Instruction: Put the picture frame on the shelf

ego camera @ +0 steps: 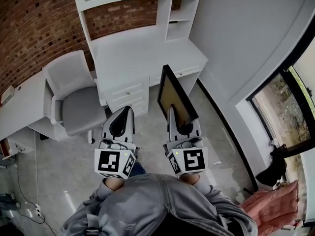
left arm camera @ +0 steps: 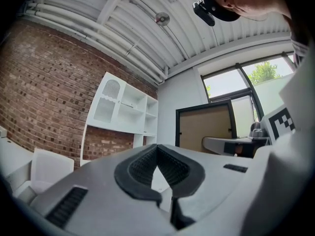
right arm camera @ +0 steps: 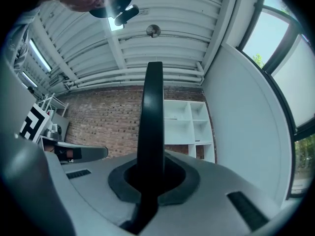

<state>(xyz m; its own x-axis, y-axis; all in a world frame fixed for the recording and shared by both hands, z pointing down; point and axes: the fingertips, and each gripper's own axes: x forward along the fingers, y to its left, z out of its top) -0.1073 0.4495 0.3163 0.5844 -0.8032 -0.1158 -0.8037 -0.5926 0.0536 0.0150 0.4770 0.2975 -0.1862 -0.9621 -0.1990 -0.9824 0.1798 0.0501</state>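
The picture frame (ego camera: pixel 174 97) is black-edged with a brown back, and it stands upright in my right gripper (ego camera: pixel 178 119), which is shut on its lower edge. In the right gripper view the frame (right arm camera: pixel 151 112) rises edge-on from between the jaws of that gripper (right arm camera: pixel 152 173). My left gripper (ego camera: pixel 123 117) is beside it, shut and holding nothing. The left gripper view shows its pads together (left arm camera: pixel 157 166) and the frame (left arm camera: pixel 206 129) off to the right. The white shelf unit (ego camera: pixel 179 14) stands ahead on a white desk (ego camera: pixel 142 53), some way beyond both grippers.
A grey office chair (ego camera: pixel 74 97) sits left of the desk, with a second white desk (ego camera: pixel 19 107) further left. Behind them is a brick wall (ego camera: pixel 34 23). A large window (ego camera: pixel 290 97) and a pink bundle (ego camera: pixel 275 203) are on the right.
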